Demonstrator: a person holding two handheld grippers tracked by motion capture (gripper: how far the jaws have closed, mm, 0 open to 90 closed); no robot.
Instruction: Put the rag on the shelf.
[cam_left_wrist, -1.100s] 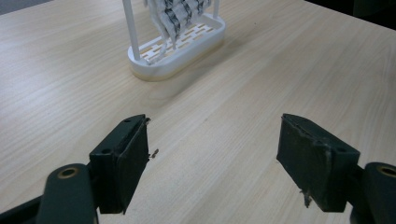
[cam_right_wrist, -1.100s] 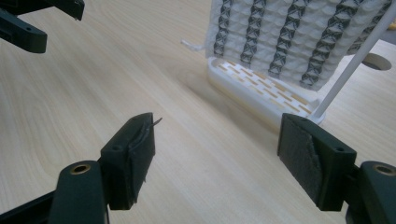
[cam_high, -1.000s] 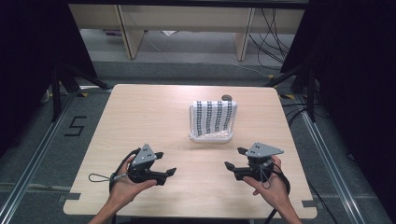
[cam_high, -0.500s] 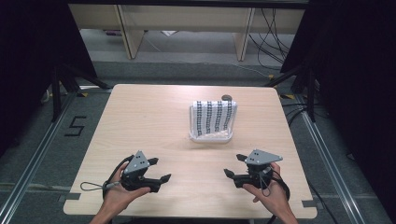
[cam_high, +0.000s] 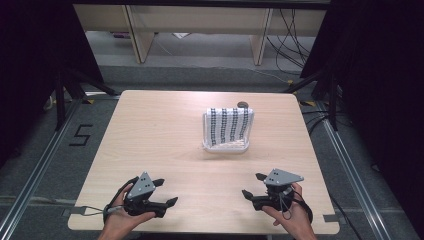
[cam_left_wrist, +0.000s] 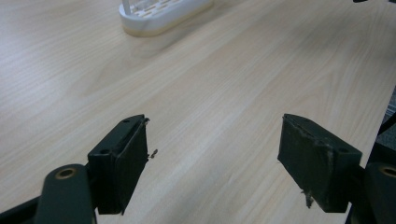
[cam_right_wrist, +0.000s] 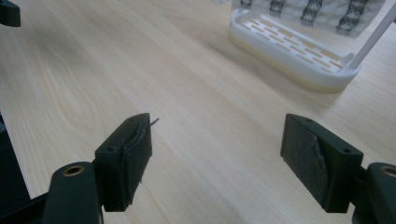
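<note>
1. Two hand-held grippers sit low over the near edge of the table (cam_high: 165, 130): the left hand-held gripper (cam_high: 167, 192) at the near left, the right hand-held gripper (cam_high: 253, 186) at the near right, well apart from each other.
2. Both point inward and toward the far side, roughly at the white rack (cam_high: 226, 145), which suggests a ready stance ahead of a reach rather than a grasp in progress.
3. The left hand-held gripper's jaws stand wide apart with nothing between them; in the left gripper view only bare wood lies in the gap, and the rack's base (cam_left_wrist: 161, 16) sits far off at the top.
4. The right hand-held gripper's jaws are likewise spread and empty; the right gripper view shows the rack's slotted base (cam_right_wrist: 299, 51) ahead and to the right, nearer than for the left one.
5. The rack stands upright right of the table's middle, with a patterned cloth (cam_high: 229, 124) draped over its top rail, probably hung there so it can be pulled off or straightened from the near side.
6. Hard to read: a small dark round thing (cam_high: 243, 104) just behind the rack is mostly hidden by the cloth, and I cannot tell what it is.
7. The cloth is cut off at the top of the right gripper view, so how it hangs on the far side is unseen.
8. Both pads look worn, with frayed edges.
</note>
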